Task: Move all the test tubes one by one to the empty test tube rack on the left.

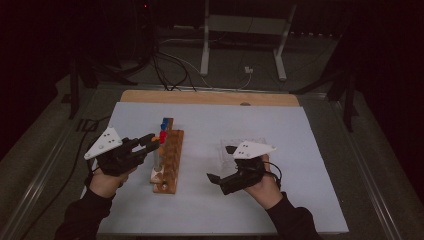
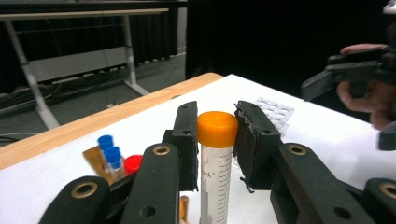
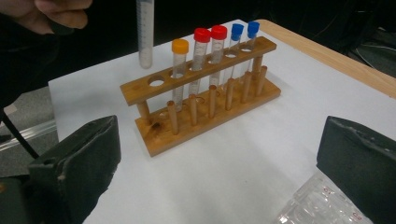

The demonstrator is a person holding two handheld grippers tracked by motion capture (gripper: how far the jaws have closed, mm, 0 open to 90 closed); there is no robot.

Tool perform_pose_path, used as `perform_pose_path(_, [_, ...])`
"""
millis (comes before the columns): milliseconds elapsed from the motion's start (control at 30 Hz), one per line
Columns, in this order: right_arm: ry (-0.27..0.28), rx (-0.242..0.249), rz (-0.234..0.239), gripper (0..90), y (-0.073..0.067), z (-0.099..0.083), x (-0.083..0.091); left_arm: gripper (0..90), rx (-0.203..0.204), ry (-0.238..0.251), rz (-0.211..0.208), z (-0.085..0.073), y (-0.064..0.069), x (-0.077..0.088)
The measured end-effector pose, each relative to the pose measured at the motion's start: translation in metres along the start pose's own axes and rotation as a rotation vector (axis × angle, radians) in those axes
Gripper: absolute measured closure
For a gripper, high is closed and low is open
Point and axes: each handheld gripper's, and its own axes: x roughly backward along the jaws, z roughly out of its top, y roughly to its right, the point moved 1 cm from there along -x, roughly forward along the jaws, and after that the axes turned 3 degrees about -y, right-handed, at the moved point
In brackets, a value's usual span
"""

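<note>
A wooden test-tube rack (image 1: 170, 159) (image 3: 205, 88) stands on the white mat left of centre. It holds one orange-capped tube (image 3: 180, 45), two red-capped tubes (image 3: 210, 33) and two blue-capped tubes (image 3: 245, 28). The end hole (image 3: 156, 82) is empty. My left gripper (image 1: 151, 142) (image 2: 215, 122) is shut on the top of another orange-capped tube (image 2: 216, 128) (image 3: 144, 32), which hangs upright just above and beside that empty end of the rack. My right gripper (image 1: 221, 163) (image 3: 219, 161) rests right of the rack, its jaws spread wide with nothing between them.
A clear plastic well tray (image 1: 255, 140) (image 3: 322, 203) lies on the mat under the right gripper. The white mat (image 1: 290, 170) covers a wooden table whose far edge (image 1: 210, 97) shows. Beyond it are cables and a desk frame (image 1: 245, 30) on the floor.
</note>
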Motion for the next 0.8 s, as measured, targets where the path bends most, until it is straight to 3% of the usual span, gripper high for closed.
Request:
perform_pose_path(333, [-0.005, 0.000, 0.004, 0.0, 0.000, -0.001, 0.001, 71.8, 0.019, -0.018, 0.008, -0.016, -0.002, -0.009])
perform_pose_path(400, [-0.008, 0.003, 0.004, 0.0, 0.000, -0.001, 0.001, 71.9, 0.013, -0.019, 0.033, -0.020, -0.002, -0.010])
perform_pose_path(567, [-0.005, 0.002, 0.005, 0.0, 0.000, 0.000, 0.002, 71.8, 0.040, -0.011, 0.044, -0.031, -0.002, -0.009])
perform_pose_path(800, [-0.005, 0.001, 0.009, 0.0, 0.000, 0.001, 0.003, 71.8, 0.045, -0.062, 0.051, -0.044, 0.001, -0.008])
